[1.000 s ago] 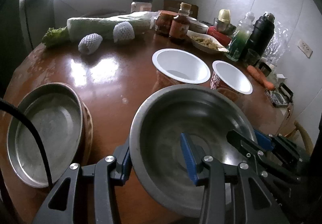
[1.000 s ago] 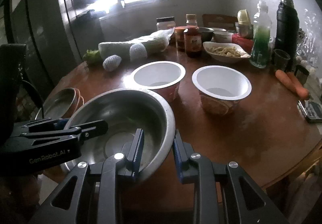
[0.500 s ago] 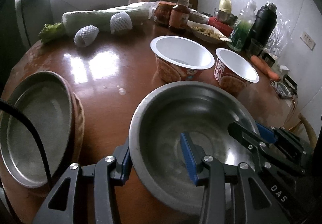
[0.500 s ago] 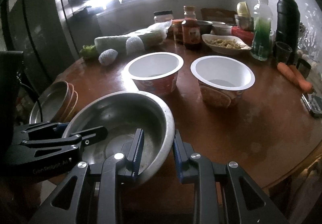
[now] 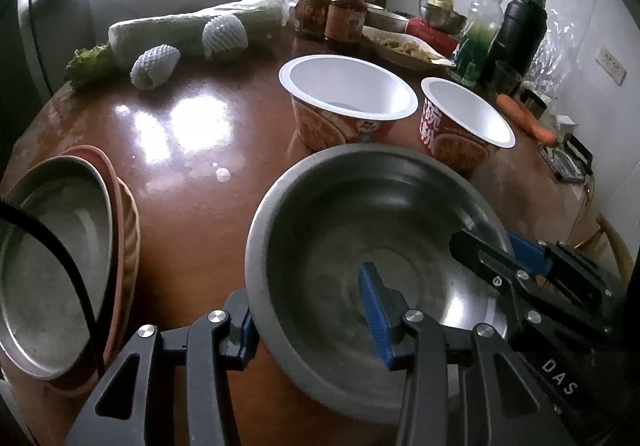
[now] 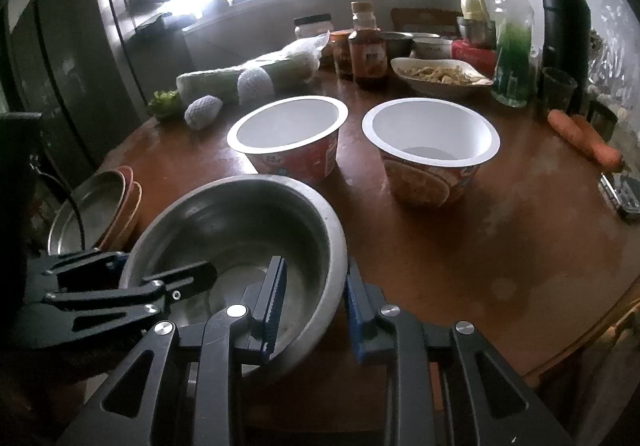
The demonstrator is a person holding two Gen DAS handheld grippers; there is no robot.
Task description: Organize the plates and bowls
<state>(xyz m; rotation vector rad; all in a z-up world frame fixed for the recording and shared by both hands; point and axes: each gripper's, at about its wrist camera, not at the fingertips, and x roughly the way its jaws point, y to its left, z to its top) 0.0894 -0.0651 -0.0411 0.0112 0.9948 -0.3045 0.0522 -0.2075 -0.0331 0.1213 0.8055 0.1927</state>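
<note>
Black fingers (image 5: 378,314) with blue ribbed pads, silver screws.

Plate stack (image 5: 60,266) cut by left edge, steel bowl (image 5: 360,238) underside hidden, jar labels unreadable, window blown out

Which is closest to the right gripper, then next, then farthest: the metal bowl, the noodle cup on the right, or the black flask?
In the right wrist view:
1. Metal bowl, in the right gripper.
2. Right noodle cup, mid-table.
3. Black flask, far right at the back.

The round brown table (image 6: 460,246) holds two white paper bowls (image 6: 288,137) (image 6: 430,145), stacked plates (image 5: 60,266), carrots (image 6: 584,137), bottles (image 6: 368,49) and vegetables (image 5: 192,29).
</note>
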